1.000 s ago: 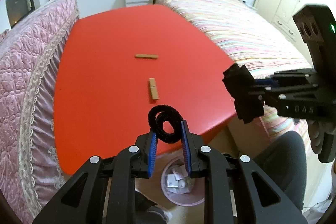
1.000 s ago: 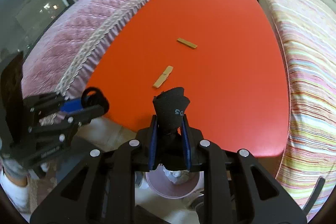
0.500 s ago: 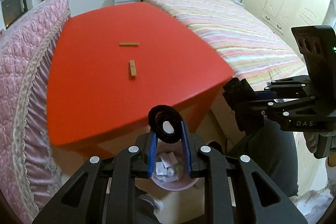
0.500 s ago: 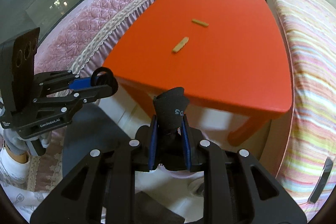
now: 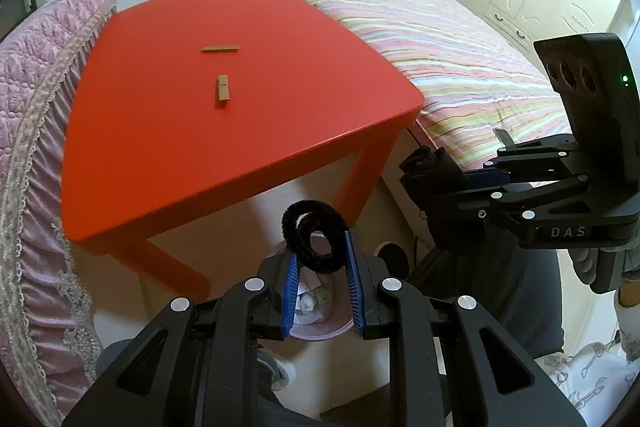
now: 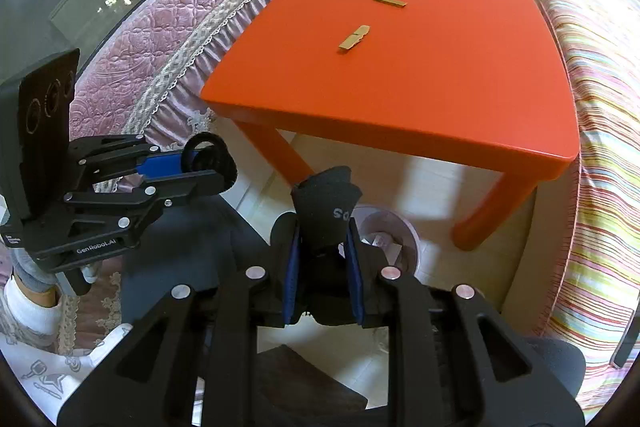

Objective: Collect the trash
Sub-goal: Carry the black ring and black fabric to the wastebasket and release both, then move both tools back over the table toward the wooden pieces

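A: Above the pink round waste bin [image 5: 316, 323] on the floor, what is held?
B: Left hand-held gripper [image 5: 322, 281]: clamped on a black fuzzy fabric ring [image 5: 314, 241]. Right hand-held gripper [image 6: 322, 267]: clamped on a black folded cloth piece [image 6: 326, 211].
A: Bin contents?
B: Crumpled white paper.
A: Beyond it?
B: Red desk [image 6: 420, 75], two wooden clothespins [image 6: 354, 38] lying apart on top.

2 sticks [image 5: 221, 67] on table [image 5: 160, 147]
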`<act>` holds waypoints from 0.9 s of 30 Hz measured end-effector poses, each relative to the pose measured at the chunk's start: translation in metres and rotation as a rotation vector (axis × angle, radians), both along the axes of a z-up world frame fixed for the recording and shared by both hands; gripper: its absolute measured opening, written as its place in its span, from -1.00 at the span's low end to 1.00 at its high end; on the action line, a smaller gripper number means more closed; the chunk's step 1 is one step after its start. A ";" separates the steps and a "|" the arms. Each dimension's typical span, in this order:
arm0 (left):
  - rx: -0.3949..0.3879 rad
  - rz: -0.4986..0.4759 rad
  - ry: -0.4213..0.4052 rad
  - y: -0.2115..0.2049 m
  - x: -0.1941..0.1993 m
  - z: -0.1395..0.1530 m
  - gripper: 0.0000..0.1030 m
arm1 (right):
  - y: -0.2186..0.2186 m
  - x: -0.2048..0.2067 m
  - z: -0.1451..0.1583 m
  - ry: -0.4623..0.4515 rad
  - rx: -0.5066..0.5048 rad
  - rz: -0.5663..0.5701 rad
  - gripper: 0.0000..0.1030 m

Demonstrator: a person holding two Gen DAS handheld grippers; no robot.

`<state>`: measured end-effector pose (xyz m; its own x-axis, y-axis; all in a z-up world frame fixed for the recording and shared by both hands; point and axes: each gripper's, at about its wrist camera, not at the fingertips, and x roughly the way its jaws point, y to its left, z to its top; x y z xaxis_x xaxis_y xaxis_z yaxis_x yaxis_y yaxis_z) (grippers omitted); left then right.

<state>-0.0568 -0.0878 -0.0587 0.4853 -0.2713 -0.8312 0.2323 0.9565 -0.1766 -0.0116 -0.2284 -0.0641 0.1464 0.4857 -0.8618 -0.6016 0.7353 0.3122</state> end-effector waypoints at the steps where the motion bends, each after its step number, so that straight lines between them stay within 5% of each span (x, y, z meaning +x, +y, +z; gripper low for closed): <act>1: 0.001 -0.001 0.002 0.000 0.000 -0.001 -0.59 | 0.000 0.000 0.000 0.003 0.002 0.001 -0.59; 8: -0.004 -0.005 0.014 -0.002 0.001 -0.004 -0.45 | -0.003 0.001 0.000 0.013 0.018 -0.007 -0.40; 10: -0.005 0.000 0.016 -0.001 0.002 -0.005 -0.03 | -0.005 0.003 -0.001 0.007 0.014 -0.025 0.21; 12: -0.007 0.021 0.009 0.003 0.002 -0.006 0.55 | -0.008 0.005 -0.001 0.002 0.019 -0.045 0.54; 14: -0.010 0.047 0.004 0.008 0.002 -0.006 0.68 | -0.011 0.008 -0.001 -0.005 0.010 -0.065 0.70; 18: 0.007 0.084 -0.010 0.016 0.002 -0.004 0.85 | -0.016 0.011 0.000 -0.013 0.012 -0.093 0.83; 27: 0.028 0.120 -0.021 0.023 0.006 -0.001 0.85 | -0.016 0.010 -0.002 -0.013 0.016 -0.093 0.87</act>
<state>-0.0509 -0.0651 -0.0596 0.5305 -0.1866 -0.8269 0.1189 0.9822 -0.1454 -0.0016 -0.2446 -0.0661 0.2025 0.4829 -0.8519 -0.5349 0.7832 0.3168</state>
